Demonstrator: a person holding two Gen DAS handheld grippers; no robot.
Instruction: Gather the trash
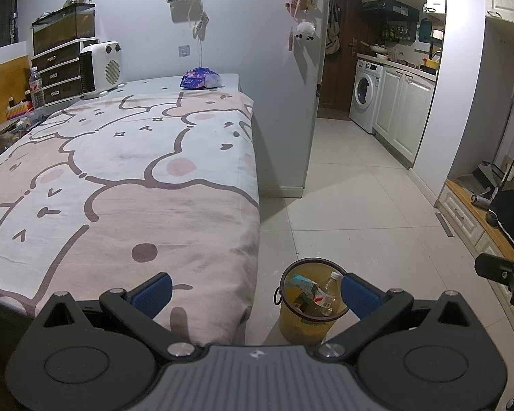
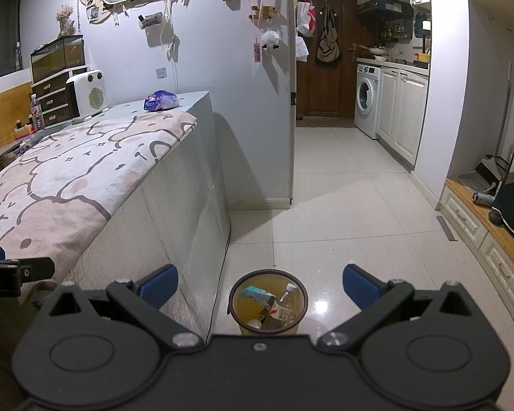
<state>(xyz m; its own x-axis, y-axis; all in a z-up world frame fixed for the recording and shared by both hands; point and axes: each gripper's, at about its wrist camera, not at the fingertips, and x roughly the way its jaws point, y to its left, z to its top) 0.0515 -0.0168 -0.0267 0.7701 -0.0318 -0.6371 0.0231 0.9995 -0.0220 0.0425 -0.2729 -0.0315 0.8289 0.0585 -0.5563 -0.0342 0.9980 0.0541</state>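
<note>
Yellow translucent plastic is what I see first: the trash bin (image 1: 308,303) stands on the pale tiled floor (image 1: 356,185) just beside the foot of the bed (image 1: 120,171), its dark rim ring open to the top. Inside it I can make out a clear plastic bottle (image 1: 327,291) with a white cap, leaning, a light blue carton (image 1: 301,282) and some darker scraps I cannot name. From the right wrist camera the same bin (image 2: 268,304) sits low and centred between the 2 blue pads, with the bottle (image 2: 284,299) tilted toward the right rim and the carton (image 2: 257,293) at the left.

My left gripper (image 1: 255,294) is spread wide, nothing between its pads; it is above the bed's corner and the bin, with the right-hand pad overlapping the bin's rim in view. My right gripper (image 2: 260,282) is likewise spread wide and carries nothing, above the bin. A part of each gripper shows at the edge of the other's view.

On the cartoon-print bedspread (image 1: 102,157) nothing lies near me. At the far end, on the pale surface by the wall, a purple bag (image 1: 200,78) rests, with a white heater (image 1: 101,68) to its left. A white washing machine (image 2: 368,99) stands in the kitchen beyond.
</note>
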